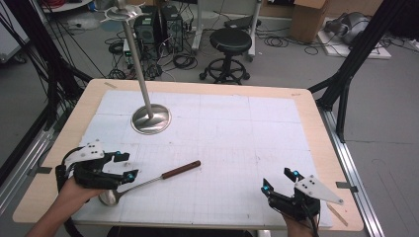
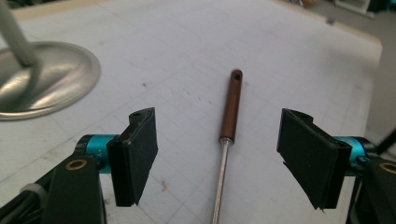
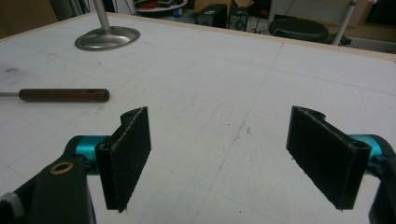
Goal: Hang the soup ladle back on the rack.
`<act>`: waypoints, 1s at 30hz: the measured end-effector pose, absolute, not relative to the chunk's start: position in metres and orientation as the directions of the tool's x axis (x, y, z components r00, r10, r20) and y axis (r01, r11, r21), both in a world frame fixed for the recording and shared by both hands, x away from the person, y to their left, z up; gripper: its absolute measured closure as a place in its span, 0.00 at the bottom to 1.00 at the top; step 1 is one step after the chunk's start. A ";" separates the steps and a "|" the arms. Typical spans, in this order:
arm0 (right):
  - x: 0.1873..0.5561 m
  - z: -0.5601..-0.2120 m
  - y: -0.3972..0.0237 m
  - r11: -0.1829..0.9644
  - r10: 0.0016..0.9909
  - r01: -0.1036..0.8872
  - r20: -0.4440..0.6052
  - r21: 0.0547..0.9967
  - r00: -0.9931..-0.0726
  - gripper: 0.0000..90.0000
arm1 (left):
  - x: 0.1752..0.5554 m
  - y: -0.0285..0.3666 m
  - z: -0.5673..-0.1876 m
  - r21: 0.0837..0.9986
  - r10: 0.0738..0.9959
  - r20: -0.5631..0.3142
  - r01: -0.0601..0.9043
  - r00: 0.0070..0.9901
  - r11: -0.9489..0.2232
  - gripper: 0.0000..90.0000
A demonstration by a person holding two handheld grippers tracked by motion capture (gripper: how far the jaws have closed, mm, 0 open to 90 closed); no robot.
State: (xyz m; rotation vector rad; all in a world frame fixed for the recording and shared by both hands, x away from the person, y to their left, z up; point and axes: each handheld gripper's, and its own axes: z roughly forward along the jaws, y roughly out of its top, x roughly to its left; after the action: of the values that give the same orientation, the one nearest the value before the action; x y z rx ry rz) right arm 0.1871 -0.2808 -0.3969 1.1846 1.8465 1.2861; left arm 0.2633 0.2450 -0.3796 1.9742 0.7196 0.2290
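1. Steel and brown wood make up the ladle (image 1: 153,180), which lies flat on the white mat (image 1: 237,133) toward the table's near left corner.
2. In the high view its bowl sits by the near-left mat edge, partly hidden under the left gripper (image 1: 124,167); the thin shaft runs up and to the right to the wooden handle (image 1: 181,169).
3. The handle end points toward the middle of the mat and has a small hole, seen in the left gripper view.
4. The left gripper hangs above the ladle near the bowl end, jaws spread wide and gripping nothing.
5. In the left gripper view (image 2: 219,154) the shaft (image 2: 220,182) passes between the two black pads (image 2: 135,154) without touching either; the handle (image 2: 231,105) lies beyond them.
6. The right gripper (image 1: 279,180) is held over the near right part of the mat, well apart from the ladle, jaws also wide and empty.
7. In the right gripper view (image 3: 229,154) bare mat lies between the pads (image 3: 128,154); the handle (image 3: 63,95) lies far off to the left.
8. A metal stand (image 1: 150,118), with a round base and a tall pole, is at the far left of the mat, well apart from the ladle.
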 end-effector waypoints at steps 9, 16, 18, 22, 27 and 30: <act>0.188 -0.397 -0.284 0.129 0.907 0.335 0.026 0.934 -0.420 0.23 | 0.281 0.222 -0.389 0.745 0.504 -0.136 0.424 0.853 -0.516 0.46; 0.187 -0.396 -0.285 0.115 0.911 0.332 0.033 0.936 -0.410 0.23 | 0.286 0.208 -0.397 0.665 0.449 -0.119 0.407 0.886 -0.626 0.52; 0.187 -0.396 -0.285 0.116 0.912 0.331 0.032 0.936 -0.409 0.23 | 0.287 0.202 -0.397 0.649 0.438 -0.117 0.402 0.891 -0.646 0.54; 0.187 -0.396 -0.285 0.114 0.912 0.331 0.033 0.937 -0.408 0.23 | 0.293 0.196 -0.400 0.594 0.446 -0.118 0.423 0.887 -0.684 0.58; 0.186 -0.396 -0.287 0.109 0.913 0.329 0.036 0.938 -0.406 0.23 | 0.297 0.194 -0.405 0.544 0.456 -0.131 0.449 0.880 -0.709 0.59; 0.186 -0.396 -0.287 0.107 0.913 0.329 0.038 0.938 -0.405 0.23 | 0.297 0.192 -0.407 0.502 0.444 -0.123 0.441 0.888 -0.744 0.60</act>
State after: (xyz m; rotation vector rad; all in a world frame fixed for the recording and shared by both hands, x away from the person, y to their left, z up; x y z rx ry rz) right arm 0.1863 -0.2867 -0.3956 1.2109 1.8087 1.2975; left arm 0.2972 0.1916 -0.4068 2.5187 0.6388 0.0064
